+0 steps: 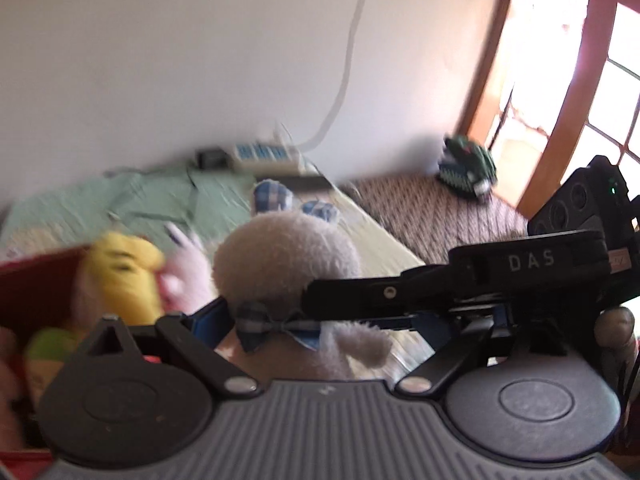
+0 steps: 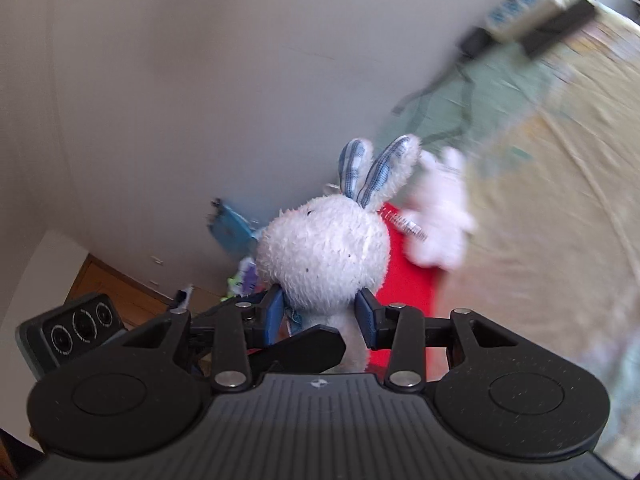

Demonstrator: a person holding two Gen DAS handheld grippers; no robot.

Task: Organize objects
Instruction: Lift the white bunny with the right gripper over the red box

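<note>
A white plush rabbit (image 1: 280,264) with blue checked ears and a bow tie is held at its neck between both grippers. My left gripper (image 1: 320,320) has blue pads on each side of the neck and is shut on it. My right gripper (image 2: 320,316) is also shut on the rabbit (image 2: 324,252), its pads pressing the neck from both sides. The right gripper's body (image 1: 520,276) crosses the left wrist view from the right. A red box (image 1: 36,284) at the left holds a yellow plush (image 1: 120,276) and a pink plush (image 1: 184,272).
A bed with a green sheet (image 1: 160,200) and a beige cover (image 2: 540,220) lies below. A white power strip (image 1: 264,156) sits by the wall. A dark green toy (image 1: 468,168) sits on a patterned blanket (image 1: 432,216). A window (image 1: 580,80) is at the right.
</note>
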